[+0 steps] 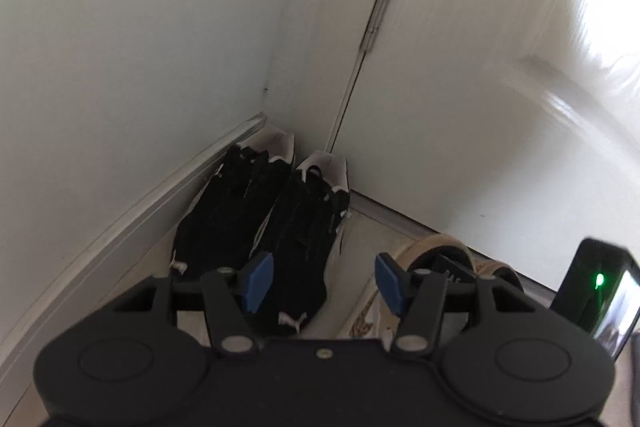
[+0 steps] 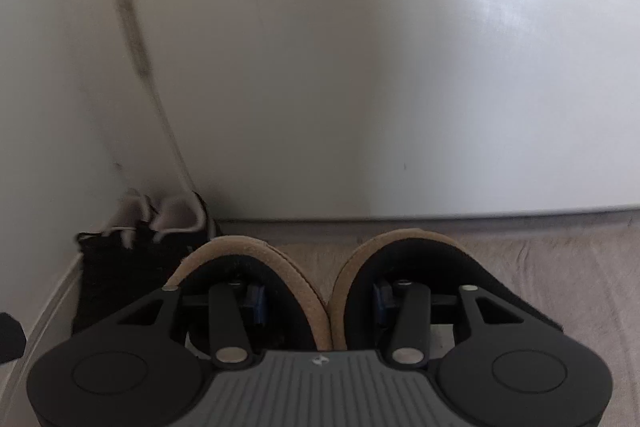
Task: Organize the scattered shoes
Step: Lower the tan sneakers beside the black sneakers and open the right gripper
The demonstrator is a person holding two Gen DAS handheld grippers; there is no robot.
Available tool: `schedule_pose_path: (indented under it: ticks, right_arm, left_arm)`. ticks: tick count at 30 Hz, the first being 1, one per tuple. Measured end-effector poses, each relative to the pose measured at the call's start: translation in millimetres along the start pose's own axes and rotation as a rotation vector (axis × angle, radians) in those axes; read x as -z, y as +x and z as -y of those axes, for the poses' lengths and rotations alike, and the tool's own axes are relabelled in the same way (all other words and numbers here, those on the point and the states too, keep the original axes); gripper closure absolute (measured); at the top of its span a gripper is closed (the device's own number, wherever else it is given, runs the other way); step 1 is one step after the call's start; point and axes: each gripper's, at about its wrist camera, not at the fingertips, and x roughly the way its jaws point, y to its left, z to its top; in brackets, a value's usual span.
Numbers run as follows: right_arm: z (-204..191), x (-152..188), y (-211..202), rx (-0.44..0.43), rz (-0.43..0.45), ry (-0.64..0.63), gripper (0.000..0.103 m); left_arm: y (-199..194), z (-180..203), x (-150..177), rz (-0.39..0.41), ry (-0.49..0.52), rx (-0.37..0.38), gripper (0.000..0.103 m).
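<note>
**Tan pair carried in one grip toward the corner where the black pair already sits**

The right gripper [image 2: 318,301] holds two tan shoes [image 2: 256,259] at once: one finger is dipped into the opening of each shoe, and the blue pads [image 2: 256,301] press the two adjoining inner walls together between them. The shoes sit side by side, collars toward the camera, over a pale grey floor [image 2: 540,259], with a white door [image 2: 400,87] close on the far side.

The left gripper [image 1: 324,283] stands about half open with nothing between its blue pads [image 1: 258,281]; only floor and shoe show through the gap.

Beyond it, a pair of black sneakers [image 1: 256,211] with pale toes lies in the far corner, side by side and touching, toes toward the corner, the left one along the white skirting board [image 1: 120,219]. To the right of that pair, the tan shoes appear again in the left view, just beside the black ones and near the door's lower edge. A door hinge [image 1: 380,13] shows above the corner. A dark device with a green light [image 1: 596,287] sits at the right edge.
</note>
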Motion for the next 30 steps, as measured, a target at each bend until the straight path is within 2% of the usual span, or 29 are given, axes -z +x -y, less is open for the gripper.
schedule_pose_path:
  ticks: [6,9,15,30]
  right_arm:
    - [9,-23,42,0.035,-0.089,0.012,0.056]
    - [5,-21,67,0.033,-0.118,-0.011,0.056]
    - [-6,-42,105,0.046,-0.169,-0.064,0.055]
    - [6,-49,119,0.081,-0.167,-0.004,0.052]
  left_arm:
    - [18,-4,-4,-0.02,-0.015,-0.007,0.046]
    - [21,-6,-2,-0.031,-0.021,-0.011,0.046]
    - [25,-8,2,-0.049,-0.038,-0.012,0.046]
    - [25,1,8,-0.075,-0.057,0.02,0.045]
